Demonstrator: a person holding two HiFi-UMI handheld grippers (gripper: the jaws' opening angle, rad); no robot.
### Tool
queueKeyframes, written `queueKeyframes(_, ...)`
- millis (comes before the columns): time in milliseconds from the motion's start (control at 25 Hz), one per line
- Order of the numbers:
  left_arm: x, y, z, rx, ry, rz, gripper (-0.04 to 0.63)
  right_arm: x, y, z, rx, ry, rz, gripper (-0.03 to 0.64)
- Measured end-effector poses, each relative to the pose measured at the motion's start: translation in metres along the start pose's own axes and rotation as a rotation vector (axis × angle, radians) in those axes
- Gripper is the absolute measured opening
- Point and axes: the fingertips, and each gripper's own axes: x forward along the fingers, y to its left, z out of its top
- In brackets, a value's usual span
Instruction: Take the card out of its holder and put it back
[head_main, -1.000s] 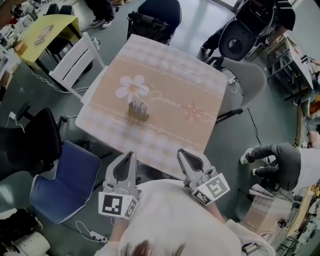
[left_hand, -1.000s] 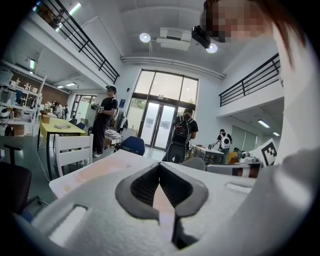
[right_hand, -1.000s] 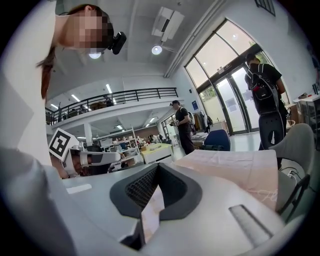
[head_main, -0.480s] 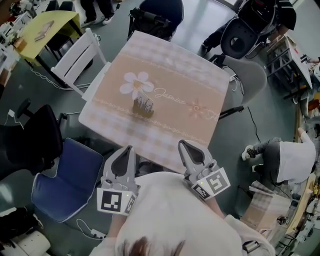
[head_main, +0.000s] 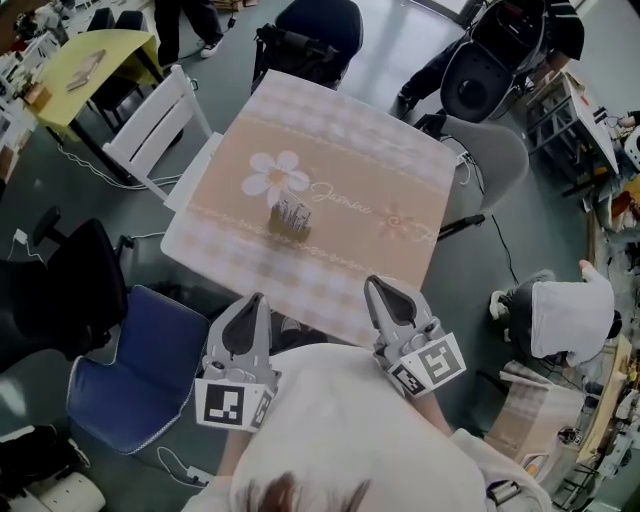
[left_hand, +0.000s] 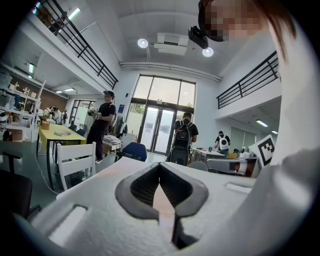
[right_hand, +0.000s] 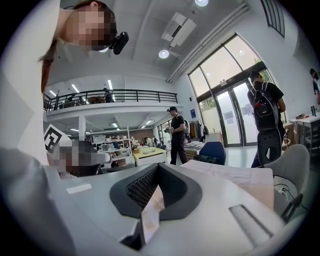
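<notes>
The card holder (head_main: 290, 222) is seen left of the middle of the surface (head_main: 400, 150), just below the flower print (head_main: 271, 177) on the cloth. The card (head_main: 291, 209) appears to stand upright in it, though it is too small for its edges to be made out. The left claw (head_main: 256, 298) and the right claw (head_main: 373, 283) are held side by side over the near edge of the surface, well apart from the holder. In each gripper view the two halves are seen pressed together at the tips with nothing between them, in the left claw (left_hand: 160, 170) as in the right claw (right_hand: 157, 172).

The reach toward the holder is judged to be the step in hand, and nothing has yet been touched. For a clean pull, one claw should be opened before arrival and brought down over the top edge of the card, with its pads laid flat on the two faces. The holder looks light, so it is best steadied at its base by the other claw, otherwise it may be lifted or tipped with the card. The card should be drawn straight up along its slot, not at a slant.
</notes>
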Motion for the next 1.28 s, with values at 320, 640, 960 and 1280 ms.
queueKeyframes(320,0.001,0.000,0.005,0.020,-0.018,-0.005,0.002,0.006,0.012,0.003,-0.010,-0.019,0.042,-0.002)
queueKeyframes(640,0.014,-0.014,0.018,0.033,-0.053,-0.061,0.002,0.009,0.009,0.007,-0.016,-0.032,0.050,-0.002)
queueKeyframes(960,0.020,-0.014,0.011,0.065,-0.023,-0.072,0.002,0.011,-0.002,0.004,-0.011,-0.018,0.034,-0.002)
queueKeyframes(1280,0.025,-0.010,0.010,0.039,-0.012,-0.056,0.002,0.037,-0.016,0.005,-0.057,0.011,0.072,0.124)
